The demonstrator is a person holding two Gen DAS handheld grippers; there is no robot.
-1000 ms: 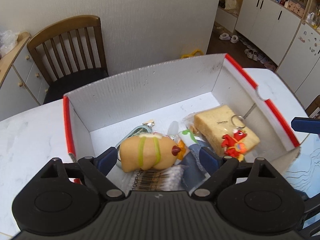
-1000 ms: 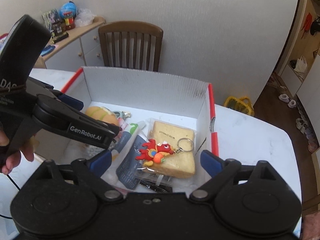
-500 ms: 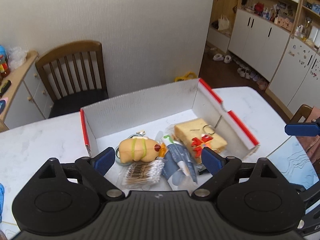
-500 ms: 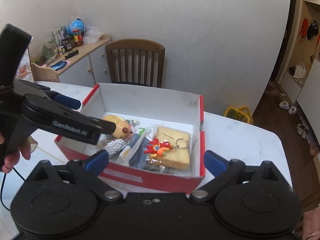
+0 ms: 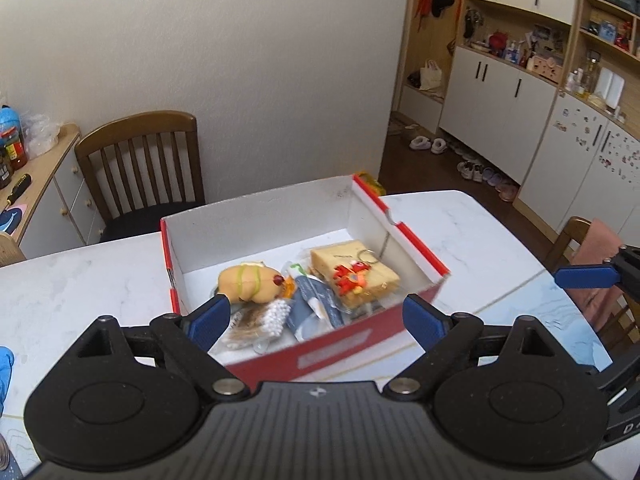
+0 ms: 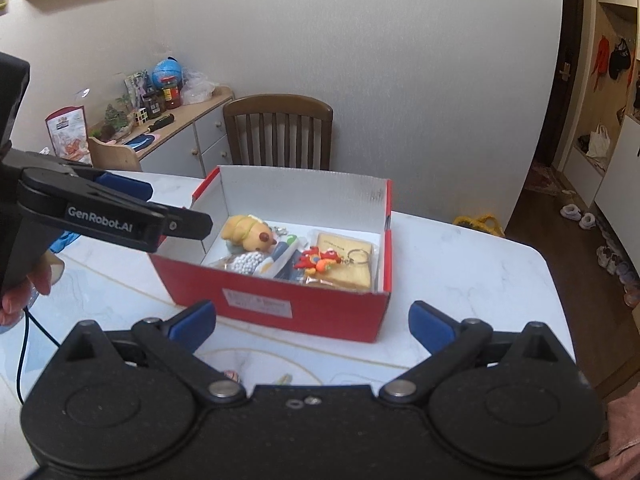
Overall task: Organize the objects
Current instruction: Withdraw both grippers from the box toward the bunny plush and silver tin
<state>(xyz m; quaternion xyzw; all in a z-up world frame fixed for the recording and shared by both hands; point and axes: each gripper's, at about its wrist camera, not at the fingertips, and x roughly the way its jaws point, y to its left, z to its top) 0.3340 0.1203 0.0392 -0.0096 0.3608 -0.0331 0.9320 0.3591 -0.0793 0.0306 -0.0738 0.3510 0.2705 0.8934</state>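
Note:
A red shoebox (image 5: 340, 346) (image 6: 280, 300) with a white inside stands on the white marble table (image 5: 80, 280). In it lie a yellow plush toy (image 5: 250, 284) (image 6: 248, 232), a pack of cotton swabs (image 5: 274, 314) (image 6: 248, 262), a blue tube packet (image 5: 316, 300), a toast-shaped squishy (image 5: 364, 268) (image 6: 350, 268) and a red dragon keychain (image 5: 350, 274) (image 6: 318, 260). My left gripper (image 5: 316, 320) hovers open in front of the box's near left corner and holds nothing. My right gripper (image 6: 312, 322) stands open before the front wall, also with nothing in it.
A wooden chair (image 5: 140, 160) (image 6: 280, 132) stands behind the table. A sideboard (image 6: 180, 128) with jars is at the back left. White cabinets (image 5: 500, 100) line the right. A second chair (image 5: 576, 236) with a pink cloth stands at the table's right. Small bits (image 6: 284, 378) lie near the right gripper.
Both grippers have drawn back and upward from the box. It looks smaller and its red front wall now shows. The right jaws stand a little wider.

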